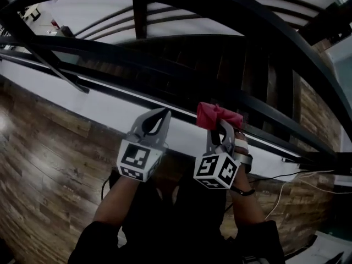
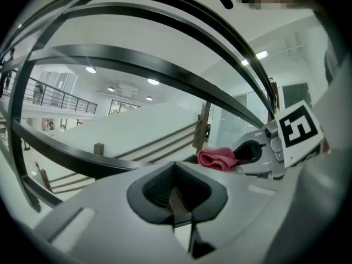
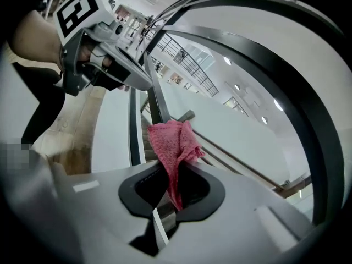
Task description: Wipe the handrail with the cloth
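A crumpled red cloth (image 1: 217,114) (image 3: 173,142) sticks up out of my right gripper (image 1: 220,124) (image 3: 170,194), which is shut on it. The cloth sits just below the black metal handrail (image 1: 264,26) and close to a lower black rail (image 1: 258,110); touching cannot be told. My left gripper (image 1: 163,114) (image 2: 179,202) is shut with nothing in it, a hand's width left of the right one. In the left gripper view the cloth (image 2: 217,158) and right gripper (image 2: 250,153) show at right under the handrail (image 2: 137,59). In the right gripper view the left gripper (image 3: 104,73) is at upper left.
Several black rails and posts (image 1: 140,18) curve overhead. Below them runs a white ledge (image 1: 82,98) over wood planking (image 1: 49,158). Dark stair treads (image 1: 220,59) lie beyond the rails. Thin cables (image 1: 297,177) trail at right. The person's forearms (image 1: 118,199) are below.
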The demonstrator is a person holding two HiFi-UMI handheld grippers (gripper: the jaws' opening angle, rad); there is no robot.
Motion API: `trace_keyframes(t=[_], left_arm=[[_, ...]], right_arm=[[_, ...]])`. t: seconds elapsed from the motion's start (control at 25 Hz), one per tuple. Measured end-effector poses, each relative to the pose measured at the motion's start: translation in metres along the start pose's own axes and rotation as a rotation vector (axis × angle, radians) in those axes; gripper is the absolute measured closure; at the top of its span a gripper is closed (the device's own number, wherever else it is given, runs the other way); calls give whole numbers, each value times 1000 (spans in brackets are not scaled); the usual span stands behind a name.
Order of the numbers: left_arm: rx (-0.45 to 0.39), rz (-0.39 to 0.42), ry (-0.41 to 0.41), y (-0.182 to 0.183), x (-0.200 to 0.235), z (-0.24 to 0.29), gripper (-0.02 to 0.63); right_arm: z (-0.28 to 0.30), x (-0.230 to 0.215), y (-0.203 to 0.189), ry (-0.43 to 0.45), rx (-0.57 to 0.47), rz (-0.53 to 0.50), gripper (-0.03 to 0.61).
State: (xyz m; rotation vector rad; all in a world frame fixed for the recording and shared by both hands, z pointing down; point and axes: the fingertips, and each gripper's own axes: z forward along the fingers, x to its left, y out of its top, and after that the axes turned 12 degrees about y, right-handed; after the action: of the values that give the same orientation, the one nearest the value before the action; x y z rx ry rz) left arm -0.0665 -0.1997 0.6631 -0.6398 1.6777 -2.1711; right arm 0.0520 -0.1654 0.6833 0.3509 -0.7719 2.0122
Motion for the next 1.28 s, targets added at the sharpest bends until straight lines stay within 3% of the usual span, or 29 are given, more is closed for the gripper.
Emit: trace_keyframes(t=[0.36, 0.56, 0.68, 0.92, 1.04, 1.28], left_arm=[[12, 50, 212, 15, 51, -24, 614], [-2, 34, 271, 41, 72, -36, 614], [33, 46, 260, 47, 78, -45, 614], [31, 218, 188, 52, 76, -51, 614], [23, 194, 157, 53, 84, -48, 614], [39, 154, 127, 48, 110, -45, 614]], right_arm=[[33, 21, 52, 153, -16, -124, 538], [45, 25, 74, 216, -39, -203, 538], [50, 30, 76, 258, -32, -241, 537], [57, 28, 87, 213, 21, -255, 537], [55, 25, 86, 199, 69, -246, 537], [53, 26, 101, 196, 50, -182, 537]])
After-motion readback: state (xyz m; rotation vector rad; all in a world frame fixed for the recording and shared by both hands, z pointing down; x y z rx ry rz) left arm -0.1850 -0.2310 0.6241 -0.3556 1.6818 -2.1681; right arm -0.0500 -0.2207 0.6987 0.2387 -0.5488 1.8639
